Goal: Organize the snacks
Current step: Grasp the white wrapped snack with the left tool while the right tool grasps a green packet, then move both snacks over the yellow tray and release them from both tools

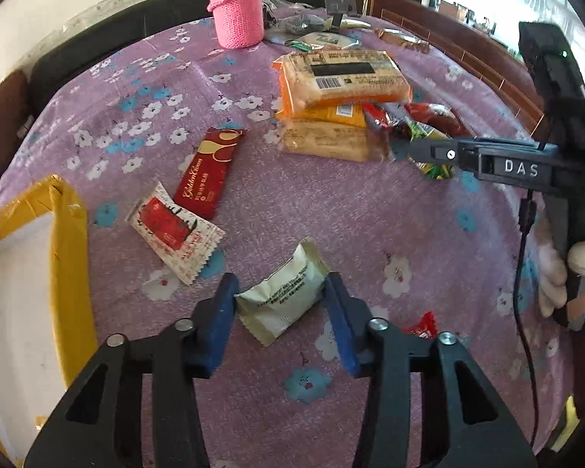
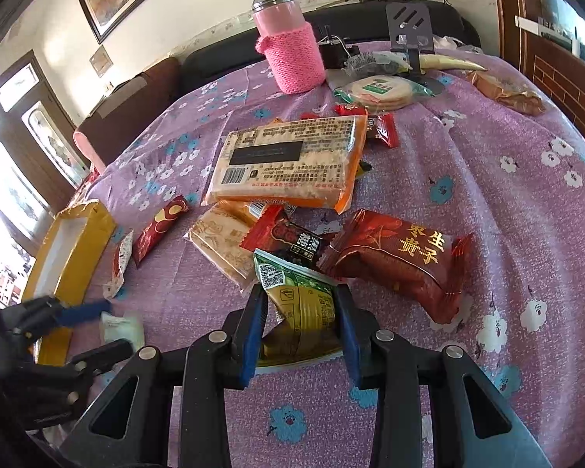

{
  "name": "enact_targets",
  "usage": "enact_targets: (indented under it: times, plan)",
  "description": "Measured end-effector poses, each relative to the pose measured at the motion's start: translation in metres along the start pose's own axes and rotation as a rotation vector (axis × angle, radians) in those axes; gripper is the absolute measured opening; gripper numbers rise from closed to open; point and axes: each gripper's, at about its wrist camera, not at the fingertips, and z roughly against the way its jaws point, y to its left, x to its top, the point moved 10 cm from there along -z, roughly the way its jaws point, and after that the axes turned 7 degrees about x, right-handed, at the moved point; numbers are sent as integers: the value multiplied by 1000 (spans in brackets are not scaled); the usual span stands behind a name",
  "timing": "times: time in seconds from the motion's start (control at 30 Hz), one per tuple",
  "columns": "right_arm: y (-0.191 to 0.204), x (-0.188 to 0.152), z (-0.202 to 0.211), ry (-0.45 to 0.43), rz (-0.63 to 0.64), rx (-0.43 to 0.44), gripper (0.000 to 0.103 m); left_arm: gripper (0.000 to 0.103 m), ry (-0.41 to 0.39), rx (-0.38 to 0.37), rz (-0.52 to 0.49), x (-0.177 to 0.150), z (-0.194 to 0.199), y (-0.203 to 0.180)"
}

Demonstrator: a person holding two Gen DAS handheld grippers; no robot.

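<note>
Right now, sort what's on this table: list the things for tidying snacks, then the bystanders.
For the job:
- cream snack packet, in the left gripper
- green-and-yellow snack packet, in the right gripper
- orange cracker packs
- yellow-edged box

Bystanders:
- pink knit-sleeved bottle
- black phone stand

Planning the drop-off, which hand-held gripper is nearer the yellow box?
Left. The left hand-held gripper is beside the yellow box; the right hand-held gripper is across the table.

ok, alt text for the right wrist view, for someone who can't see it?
The right gripper closes its blue fingers on a green and yellow snack packet on a purple floral tablecloth. Red and orange snack packs lie just beyond, a pink sleeved bottle stands at the back, and a yellow box sits at left beside the left gripper.
</note>
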Motion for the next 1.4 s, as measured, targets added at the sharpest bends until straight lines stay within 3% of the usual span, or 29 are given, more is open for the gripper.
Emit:
enact_targets:
  times: [0.13,0.23,0.3,0.33,0.37,0.57,0.77,1.03,1.1,1.2,1.33,1.4]
  plan:
    - [0,-1,0,-1,-1,-2,37,40,-5,16,0,-2,3,-3]
    - [0,-1,1,-6,0,-7,36,52,-5,36,-1,-3,-2,-4]
    - [0,-1,1,-8,0,-10,36,52,-31,57,-5,-2,-3,-6]
    - [1,-2,1,-10,1,-12,36,45,-35,59,7,-2,-2,-7]
    - [1,-2,2,-11,3,-15,36,24,-36,49,20,-2,-1,-8]
    - [5,-2,7,-33,2,-11,36,24,-96,13,117,-3,22,-4]
    - [16,3,20,-92,16,12,36,24,-200,-10,257,-9,75,29]
    - [36,5,30,-162,68,15,36,25,-274,103,419,-48,131,120]
    - [49,7,39,-179,95,11,36,25,-267,150,441,-59,138,144]
    - [85,8,50,-172,119,80,36,25,-232,243,468,-80,143,188]
    - [160,4,46,-100,186,200,35,25,-169,319,513,-109,130,237]
    - [209,-4,30,-23,212,285,35,25,-144,334,532,-116,120,252]
